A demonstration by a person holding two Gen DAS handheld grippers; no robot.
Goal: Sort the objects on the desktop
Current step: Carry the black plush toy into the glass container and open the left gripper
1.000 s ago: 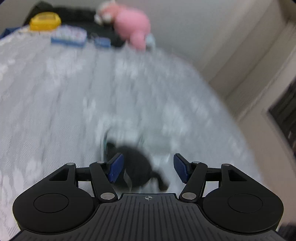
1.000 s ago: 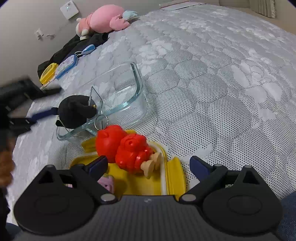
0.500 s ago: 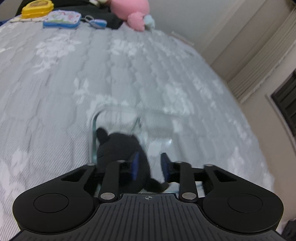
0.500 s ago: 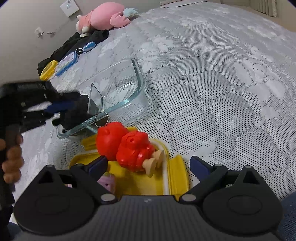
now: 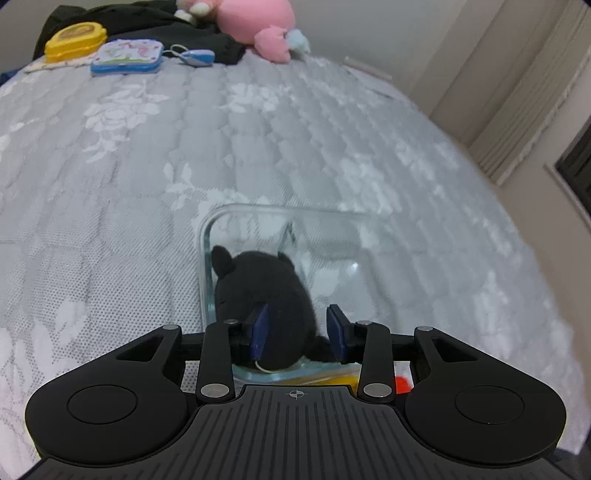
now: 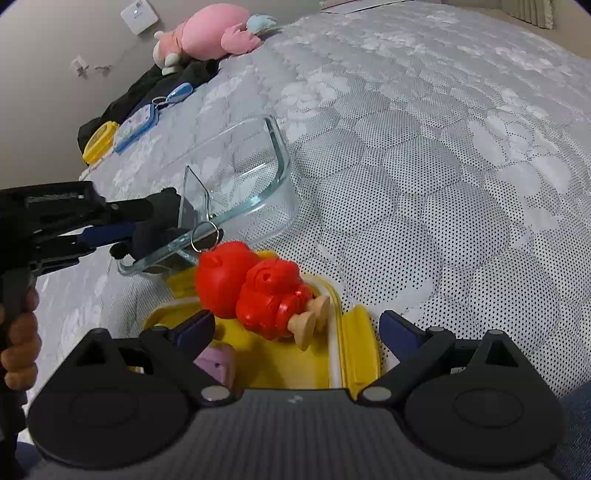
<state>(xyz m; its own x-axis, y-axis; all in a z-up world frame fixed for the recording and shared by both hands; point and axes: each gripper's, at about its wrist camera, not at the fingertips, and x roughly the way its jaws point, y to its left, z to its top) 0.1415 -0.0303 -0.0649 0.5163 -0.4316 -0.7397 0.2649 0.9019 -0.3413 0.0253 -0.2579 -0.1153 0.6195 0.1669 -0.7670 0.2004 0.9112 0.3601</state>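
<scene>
The left gripper sat low in the middle of its own view, its blue pads either side of a black plush inside a glass dish. The left pad pressed into the fur; the right pad stood slightly off it. So the jaws were narrowed around the toy, but I could not say for certain whether they gripped it or had let go. Judging by the task, the dish served as the sorting bin, and the plush lay in its near-left compartment, against a glass divider.

From the right wrist view, the right gripper hung at the bottom of the frame with its jaws spread wide and holding nothing. It hovered over a yellow lid used as a tray. A red figure lay on its side there, feet toward the camera, seemingly next to be picked.

Much was hidden. The gripper body covered the plush's underside and the dish's near wall. A key ring at the dish rim had no clear owner. A purple item on the lid was half covered by the right gripper's finger. At upper left, a pink plush and small cases lay too far off to read.
</scene>
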